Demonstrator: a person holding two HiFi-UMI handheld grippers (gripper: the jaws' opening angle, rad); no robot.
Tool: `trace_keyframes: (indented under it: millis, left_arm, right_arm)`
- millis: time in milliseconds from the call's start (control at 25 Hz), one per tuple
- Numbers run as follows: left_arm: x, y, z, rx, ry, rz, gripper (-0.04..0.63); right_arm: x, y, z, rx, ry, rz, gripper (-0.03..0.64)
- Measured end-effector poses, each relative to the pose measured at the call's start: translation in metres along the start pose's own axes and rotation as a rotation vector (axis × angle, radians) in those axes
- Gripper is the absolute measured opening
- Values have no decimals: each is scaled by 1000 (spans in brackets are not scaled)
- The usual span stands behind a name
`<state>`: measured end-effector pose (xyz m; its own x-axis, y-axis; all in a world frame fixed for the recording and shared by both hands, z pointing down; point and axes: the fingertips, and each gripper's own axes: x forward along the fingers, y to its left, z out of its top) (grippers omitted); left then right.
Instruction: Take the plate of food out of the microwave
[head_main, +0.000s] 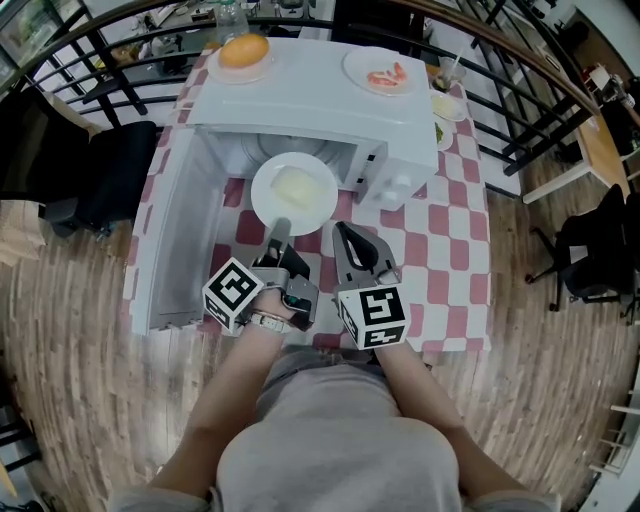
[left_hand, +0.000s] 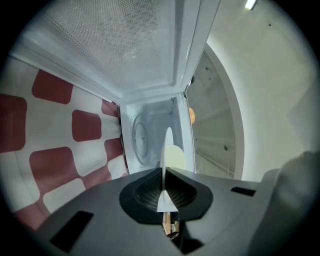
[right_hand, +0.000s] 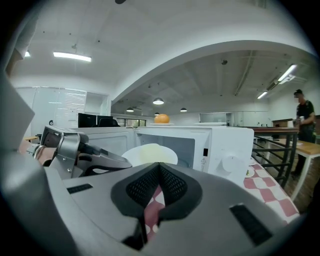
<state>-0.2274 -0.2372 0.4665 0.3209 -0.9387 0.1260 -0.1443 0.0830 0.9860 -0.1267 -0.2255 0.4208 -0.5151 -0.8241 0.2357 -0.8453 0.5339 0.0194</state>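
White plate of food (head_main: 293, 190) hangs clenched by its near rim in my left tool (head_main: 281, 230), at the open microwave (head_main: 320, 110) mouth above the checked bench (head_main: 450, 260), my right tool (head_main: 345, 236) closed empty alongside.

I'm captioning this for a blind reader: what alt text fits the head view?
Seen from above, the left gripper is shut on the rim of a white plate of pale food, in front of the open white microwave on a red-and-white checked table. The right gripper is shut and empty beside it.
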Motion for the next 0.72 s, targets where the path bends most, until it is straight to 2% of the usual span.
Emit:
trace_keyframes:
  millis: [440, 560, 720]
  left_arm:
    - [-13, -14, 2, -57, -90, 4, 12]
    - [-14, -17, 3, -36, -94, -2, 12]
    - [-13, -20, -2, -50, -92, -17, 12]
  right_arm:
    - [-3, -2, 7, -16, -5, 23, 21]
    - [-3, 3, 8, -24, -13, 37, 23]
    - [-3, 4, 13, -31, -33, 45, 23]
